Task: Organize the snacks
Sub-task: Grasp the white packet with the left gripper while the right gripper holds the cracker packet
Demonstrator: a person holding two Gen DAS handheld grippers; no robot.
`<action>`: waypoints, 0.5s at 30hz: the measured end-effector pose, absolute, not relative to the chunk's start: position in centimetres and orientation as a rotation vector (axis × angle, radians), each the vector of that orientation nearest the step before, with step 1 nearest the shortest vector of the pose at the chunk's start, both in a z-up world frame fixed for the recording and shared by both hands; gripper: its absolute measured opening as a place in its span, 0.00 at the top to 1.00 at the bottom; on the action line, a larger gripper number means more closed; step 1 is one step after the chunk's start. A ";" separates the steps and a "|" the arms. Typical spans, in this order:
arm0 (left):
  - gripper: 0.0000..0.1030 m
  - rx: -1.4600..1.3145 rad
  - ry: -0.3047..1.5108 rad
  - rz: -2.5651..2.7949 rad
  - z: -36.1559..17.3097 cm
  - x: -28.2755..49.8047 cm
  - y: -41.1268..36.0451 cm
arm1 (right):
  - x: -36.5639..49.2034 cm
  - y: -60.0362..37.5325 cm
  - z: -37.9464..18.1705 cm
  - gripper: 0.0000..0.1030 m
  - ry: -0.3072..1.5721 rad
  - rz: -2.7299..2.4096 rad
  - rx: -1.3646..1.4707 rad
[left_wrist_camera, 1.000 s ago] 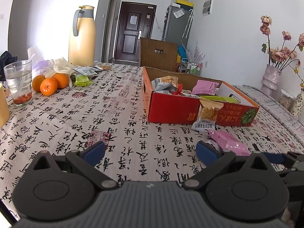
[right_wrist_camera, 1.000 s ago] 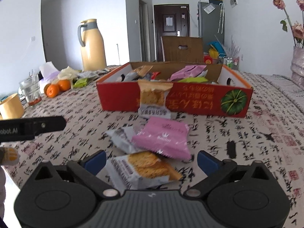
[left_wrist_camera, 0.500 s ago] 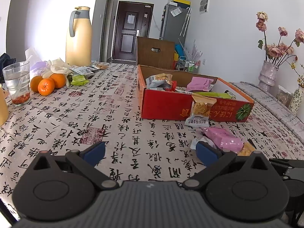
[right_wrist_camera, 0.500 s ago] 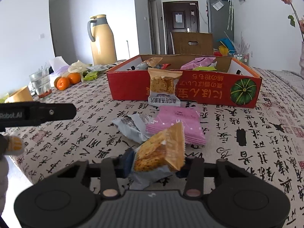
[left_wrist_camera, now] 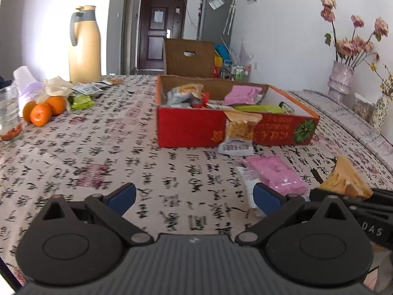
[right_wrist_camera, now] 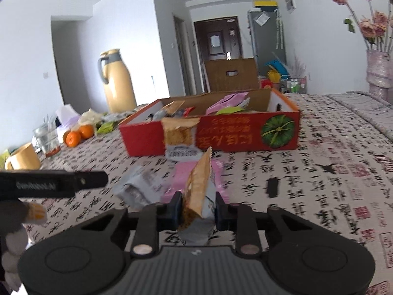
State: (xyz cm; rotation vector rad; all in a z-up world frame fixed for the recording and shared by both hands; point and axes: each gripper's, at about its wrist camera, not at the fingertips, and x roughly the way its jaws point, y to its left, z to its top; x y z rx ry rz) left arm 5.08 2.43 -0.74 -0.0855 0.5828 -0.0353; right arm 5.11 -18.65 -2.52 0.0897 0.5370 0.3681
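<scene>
My right gripper is shut on a cracker packet and holds it above the table, in front of the red box; the packet also shows in the left wrist view. The box holds several snacks. Another cracker packet leans on the box front. A pink packet and a grey packet lie on the tablecloth before it. My left gripper is open and empty, low over the tablecloth left of the pink packet.
Oranges, a glass, green and grey packets and a yellow thermos stand at the table's left. Vases with flowers stand at the right. A yellow cup sits at the near left.
My right gripper closed on the cracker packet and lifted it off the table, turning it on edge. My left gripper drifted a little left and stayed open.
</scene>
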 end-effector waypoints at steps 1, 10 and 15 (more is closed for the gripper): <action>0.00 -0.083 0.589 -0.043 -0.8 5.4 2.0 | 5.1 -19.1 -2.5 0.76 0.532 0.361 0.096; 0.00 -0.090 0.658 -0.040 -2.0 8.6 -0.5 | 6.2 -21.6 -3.0 0.76 0.525 0.317 0.138; 0.01 -0.088 0.673 -0.029 -2.5 9.3 -1.4 | 6.7 -22.3 -3.5 0.76 0.525 0.322 0.153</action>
